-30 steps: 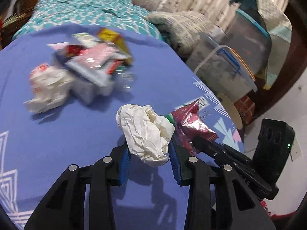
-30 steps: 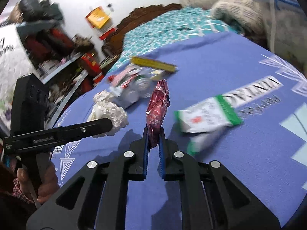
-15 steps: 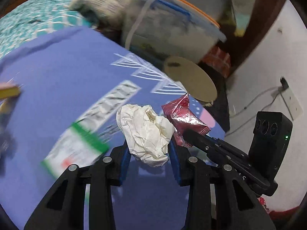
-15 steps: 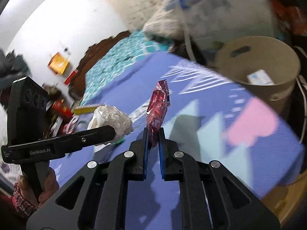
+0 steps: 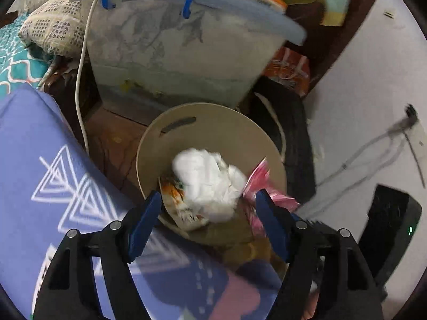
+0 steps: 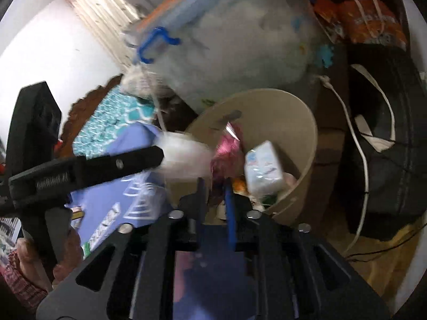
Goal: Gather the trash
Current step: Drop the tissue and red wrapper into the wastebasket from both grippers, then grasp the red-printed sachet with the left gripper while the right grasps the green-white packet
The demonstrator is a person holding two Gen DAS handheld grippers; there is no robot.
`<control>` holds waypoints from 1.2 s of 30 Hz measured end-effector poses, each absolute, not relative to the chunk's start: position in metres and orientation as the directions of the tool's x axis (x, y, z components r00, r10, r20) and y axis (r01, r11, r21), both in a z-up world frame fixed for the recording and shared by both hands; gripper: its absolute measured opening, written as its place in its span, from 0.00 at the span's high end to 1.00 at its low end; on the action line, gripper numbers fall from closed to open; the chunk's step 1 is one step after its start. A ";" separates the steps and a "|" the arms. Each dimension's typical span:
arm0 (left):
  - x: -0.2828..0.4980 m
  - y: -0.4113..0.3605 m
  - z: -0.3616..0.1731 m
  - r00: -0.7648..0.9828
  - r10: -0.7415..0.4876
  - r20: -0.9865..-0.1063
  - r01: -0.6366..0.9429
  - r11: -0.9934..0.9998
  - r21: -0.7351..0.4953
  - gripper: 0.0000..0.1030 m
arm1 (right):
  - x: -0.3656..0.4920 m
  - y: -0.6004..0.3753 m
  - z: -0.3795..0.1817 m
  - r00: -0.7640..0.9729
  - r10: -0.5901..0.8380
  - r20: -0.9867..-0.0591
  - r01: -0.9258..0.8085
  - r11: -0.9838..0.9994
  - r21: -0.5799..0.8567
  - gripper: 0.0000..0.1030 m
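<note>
A beige round bin (image 5: pixel 213 112) stands on the floor beside the bed, with a white carton (image 6: pixel 264 168) and other packets inside. My left gripper (image 5: pixel 208 200) hangs over it with its jaws opening. The crumpled white paper (image 5: pixel 208 184) is loose between them, clear of both blue pads, over the bin's mouth. My right gripper (image 6: pixel 214 186) is next to it, also over the bin (image 6: pixel 307 122), its jaws opening too. The red foil wrapper (image 6: pixel 226 152) is blurred just above its fingertips and free of the pads. The wrapper (image 5: pixel 263 184) also shows by the left gripper's right finger.
A clear storage box with a blue handle (image 5: pixel 173 48) stands right behind the bin. A white cable (image 5: pixel 80 93) hangs between bed and box. A black bag (image 5: pixel 291 138) lies right of the bin. The purple bedsheet (image 5: pixel 40 173) ends at the bin's left. A hand (image 6: pixel 24 253) holds the left gripper.
Both grippers swung off the bed to above the bin. Their jaws parted, and the white paper and the red wrapper came loose.
</note>
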State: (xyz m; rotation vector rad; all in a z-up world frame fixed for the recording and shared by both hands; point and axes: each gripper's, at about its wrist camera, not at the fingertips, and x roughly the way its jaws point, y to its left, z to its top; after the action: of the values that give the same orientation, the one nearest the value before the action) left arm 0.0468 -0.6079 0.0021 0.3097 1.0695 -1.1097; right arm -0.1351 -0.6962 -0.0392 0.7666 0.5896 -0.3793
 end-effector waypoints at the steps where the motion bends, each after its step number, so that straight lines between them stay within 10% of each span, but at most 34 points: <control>1: 0.051 -0.609 0.000 0.033 -0.568 -0.822 0.830 0.474 -0.295 0.32 | -0.136 -0.698 -0.042 0.777 -0.108 -0.620 0.523 0.660 0.540 0.30; 2: 0.054 -0.607 -0.001 0.027 -0.568 -0.822 0.822 0.480 -0.305 0.32 | -0.140 -0.696 -0.043 0.783 -0.126 -0.609 0.527 0.655 0.542 0.15; 9: 0.055 -0.525 0.015 0.082 -0.594 -0.800 0.800 0.518 -0.303 0.32 | -0.155 -0.672 -0.026 0.843 -0.178 -0.508 0.480 0.674 0.561 0.21; 20: 0.058 -0.291 0.021 0.292 -0.518 -0.804 0.629 0.737 -0.247 0.32 | -0.065 -0.547 0.000 0.848 0.171 -0.502 0.174 0.805 0.568 0.50; 27: 0.110 -0.155 0.053 0.525 -0.381 -0.761 0.359 0.910 -0.208 0.23 | -0.006 -0.451 -0.007 0.771 0.319 -0.551 0.033 0.845 0.534 0.48; 36: 0.170 -0.172 0.039 0.524 -0.316 -0.791 0.470 0.882 -0.042 0.15 | 0.008 -0.402 -0.030 0.718 0.258 -0.647 0.075 0.894 0.441 0.29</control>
State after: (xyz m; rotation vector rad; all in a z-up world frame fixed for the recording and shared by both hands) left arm 0.1704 -0.1718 0.0389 0.1855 0.9048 -0.4736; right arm 0.0076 -0.4022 -0.0305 0.4639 0.7704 0.1054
